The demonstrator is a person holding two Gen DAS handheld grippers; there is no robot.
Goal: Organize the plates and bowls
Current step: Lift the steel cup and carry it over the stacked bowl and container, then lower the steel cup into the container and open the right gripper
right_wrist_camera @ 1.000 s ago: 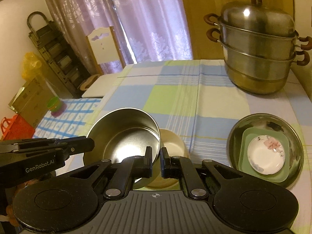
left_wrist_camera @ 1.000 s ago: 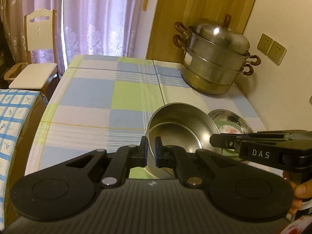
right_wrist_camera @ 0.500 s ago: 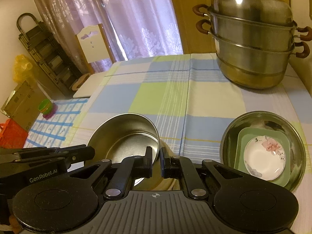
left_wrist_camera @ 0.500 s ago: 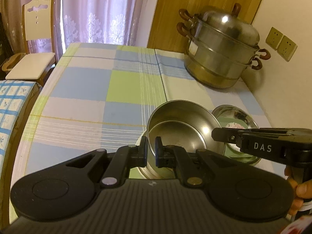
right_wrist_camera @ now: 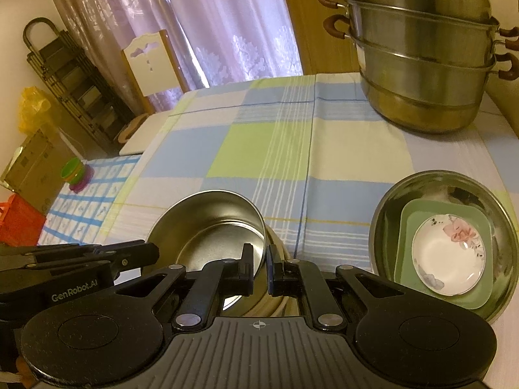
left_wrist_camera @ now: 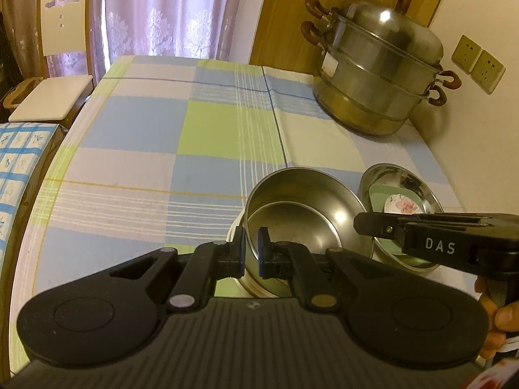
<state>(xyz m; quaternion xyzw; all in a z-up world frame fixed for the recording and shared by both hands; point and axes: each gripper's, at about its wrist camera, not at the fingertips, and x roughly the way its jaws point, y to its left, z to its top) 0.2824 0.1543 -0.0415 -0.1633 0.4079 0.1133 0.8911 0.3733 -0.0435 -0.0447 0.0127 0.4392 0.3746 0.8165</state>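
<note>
Now both hand-held grippers, left [left_wrist_camera: 250, 252] and right [right_wrist_camera: 259, 267], stay nearly closed on opposite rims of the steel bowl [left_wrist_camera: 303, 223]. It has sunk lower-centre onto the cream dish [right_wrist_camera: 275, 295], so nesting looks nearly finished.

**A Warm-Lit Dining Corner**

Lilac lace curtains [left_wrist_camera: 155, 13] glowed with daylight behind the tabletop [left_wrist_camera: 181, 123], which wore a checked cloth of blue, green and cream. A cream-backed wooden chair [left_wrist_camera: 55, 64] stood just beside its far left corner. A wooden door panel [left_wrist_camera: 292, 9] met a pale wall carrying two sockets [left_wrist_camera: 480, 64]. Near that wall sat a big lidded steel steamer pot [left_wrist_camera: 379, 74]. To the left, a lower table with a blue grid cloth [right_wrist_camera: 87, 201] held stacked coloured cups [right_wrist_camera: 76, 175]. A dark rack [right_wrist_camera: 71, 87], a yellow bag [right_wrist_camera: 30, 110] and a cardboard box [right_wrist_camera: 35, 165] lined the left wall.
</note>
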